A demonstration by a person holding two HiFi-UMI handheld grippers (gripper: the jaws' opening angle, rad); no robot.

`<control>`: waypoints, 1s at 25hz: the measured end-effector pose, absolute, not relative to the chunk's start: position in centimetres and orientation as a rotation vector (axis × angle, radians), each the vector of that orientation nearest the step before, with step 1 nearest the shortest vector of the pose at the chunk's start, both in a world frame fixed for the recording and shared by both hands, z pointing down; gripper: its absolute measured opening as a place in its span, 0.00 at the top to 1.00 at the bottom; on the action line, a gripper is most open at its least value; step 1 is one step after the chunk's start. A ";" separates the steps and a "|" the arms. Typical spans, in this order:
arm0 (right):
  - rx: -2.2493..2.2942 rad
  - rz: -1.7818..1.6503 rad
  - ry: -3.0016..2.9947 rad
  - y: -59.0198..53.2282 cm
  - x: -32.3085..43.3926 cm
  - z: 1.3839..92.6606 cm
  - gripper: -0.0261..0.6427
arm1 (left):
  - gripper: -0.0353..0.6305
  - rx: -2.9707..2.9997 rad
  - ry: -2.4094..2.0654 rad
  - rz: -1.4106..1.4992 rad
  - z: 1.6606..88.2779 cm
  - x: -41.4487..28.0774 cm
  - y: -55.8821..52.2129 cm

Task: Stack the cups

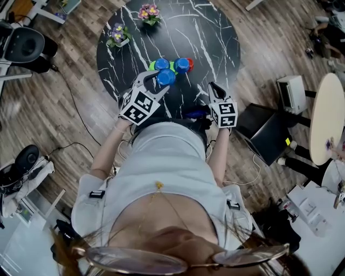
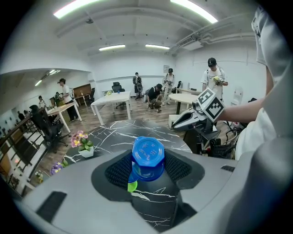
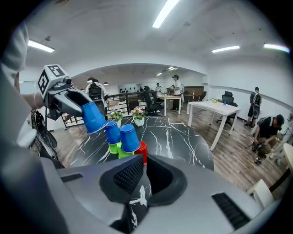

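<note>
— Marble table (image 1: 215,32): status?

— Two blue-on-green stacks (image 3: 129,139) and one red cup (image 3: 142,151) stand grouped at its centre; left gripper (image 2: 149,170) jaws stand wide, clamped on an inverted blue cup (image 2: 148,155) held above them; right gripper (image 3: 143,176) almost closed, empty, well apart.

— Step in hand?

— Judged: cup in transit; next, centre it over a stack; lower squarely; release.

Black marble table (image 1: 215,32), cup cluster (image 1: 182,65), flower pot (image 1: 150,14), second flower pot (image 1: 118,36)

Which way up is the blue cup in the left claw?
Mouth down and tilted: the blue cup in the left claw shows its closed base to that claw's camera.
</note>
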State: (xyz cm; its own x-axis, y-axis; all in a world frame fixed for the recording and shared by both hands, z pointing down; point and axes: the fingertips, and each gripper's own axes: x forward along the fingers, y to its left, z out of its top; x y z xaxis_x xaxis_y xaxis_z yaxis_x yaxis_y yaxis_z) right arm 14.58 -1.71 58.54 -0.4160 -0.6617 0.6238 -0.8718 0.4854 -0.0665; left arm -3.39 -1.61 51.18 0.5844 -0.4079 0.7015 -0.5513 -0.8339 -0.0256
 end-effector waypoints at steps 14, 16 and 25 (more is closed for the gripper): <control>1.301 0.567 -2.177 -0.8 15.6 59.1 0.91 | 0.59 2.651 -0.778 1.123 50.3 -2.1 -5.6; 1.307 0.570 -2.171 -0.7 15.8 59.2 0.91 | 0.59 2.651 -0.766 1.141 50.6 -1.9 -5.9; 1.326 0.594 -2.150 -0.5 16.2 59.5 0.91 | 0.59 2.633 -0.708 1.193 51.4 -1.6 -7.3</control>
State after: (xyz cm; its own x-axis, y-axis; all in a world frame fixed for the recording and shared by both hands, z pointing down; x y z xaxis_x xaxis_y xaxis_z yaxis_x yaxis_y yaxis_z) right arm 16.15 -0.50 59.52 -0.3697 -0.6661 0.6478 -0.9042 0.4184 -0.0858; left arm -1.59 -7.28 51.41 0.5685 -0.3521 0.7435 -0.4839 -0.8740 -0.0439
